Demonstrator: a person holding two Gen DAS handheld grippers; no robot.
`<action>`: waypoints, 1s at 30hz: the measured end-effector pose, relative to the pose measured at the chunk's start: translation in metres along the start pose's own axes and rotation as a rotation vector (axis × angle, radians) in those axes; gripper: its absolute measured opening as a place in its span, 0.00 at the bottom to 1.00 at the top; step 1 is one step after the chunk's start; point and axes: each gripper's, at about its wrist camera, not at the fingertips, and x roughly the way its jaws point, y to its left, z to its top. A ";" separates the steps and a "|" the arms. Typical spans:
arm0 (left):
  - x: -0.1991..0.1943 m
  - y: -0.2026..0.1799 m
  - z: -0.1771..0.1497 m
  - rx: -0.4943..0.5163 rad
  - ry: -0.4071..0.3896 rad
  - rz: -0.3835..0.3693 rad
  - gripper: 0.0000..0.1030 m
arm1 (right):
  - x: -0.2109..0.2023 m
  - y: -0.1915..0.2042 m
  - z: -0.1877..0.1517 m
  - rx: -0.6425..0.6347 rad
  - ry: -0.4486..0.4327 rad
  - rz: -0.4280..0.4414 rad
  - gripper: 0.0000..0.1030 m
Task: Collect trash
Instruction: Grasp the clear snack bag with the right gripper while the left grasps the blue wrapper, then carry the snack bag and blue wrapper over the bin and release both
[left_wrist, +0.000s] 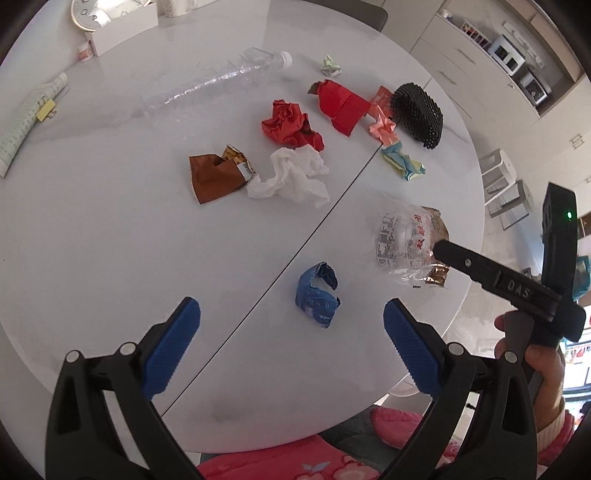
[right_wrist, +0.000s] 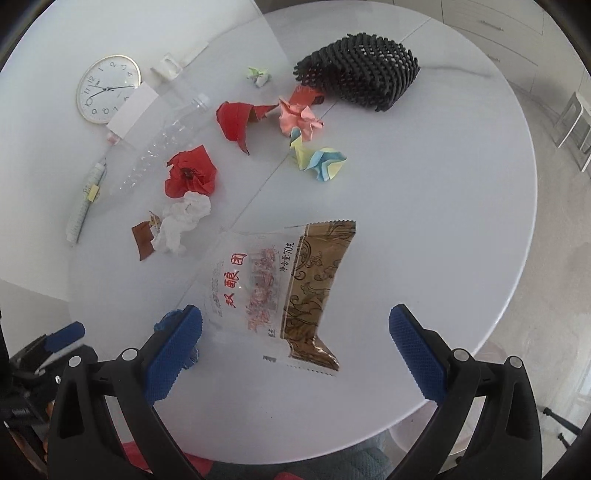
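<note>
Both jaws gape wide — our left gripper over the blue wrapper, our right gripper over the clear-and-gold snack bag, lengthwise away from us; black mesh basket tipped sideways.

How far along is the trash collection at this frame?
Nothing looks collected. Both the left gripper and right gripper are open and empty, the right over the clear snack wrapper, the left near the blue wrapper. Tissue, red paper and bottle remain beside the black mesh basket.
</note>
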 end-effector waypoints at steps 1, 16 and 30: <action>0.003 -0.002 0.000 0.025 0.009 -0.004 0.92 | 0.005 0.001 0.002 0.011 0.009 -0.006 0.98; 0.063 -0.024 0.008 0.288 0.136 -0.063 0.92 | 0.029 0.020 0.008 -0.044 0.092 -0.028 0.25; 0.084 -0.034 0.003 0.327 0.179 -0.056 0.39 | -0.037 -0.018 -0.002 0.000 -0.019 -0.071 0.21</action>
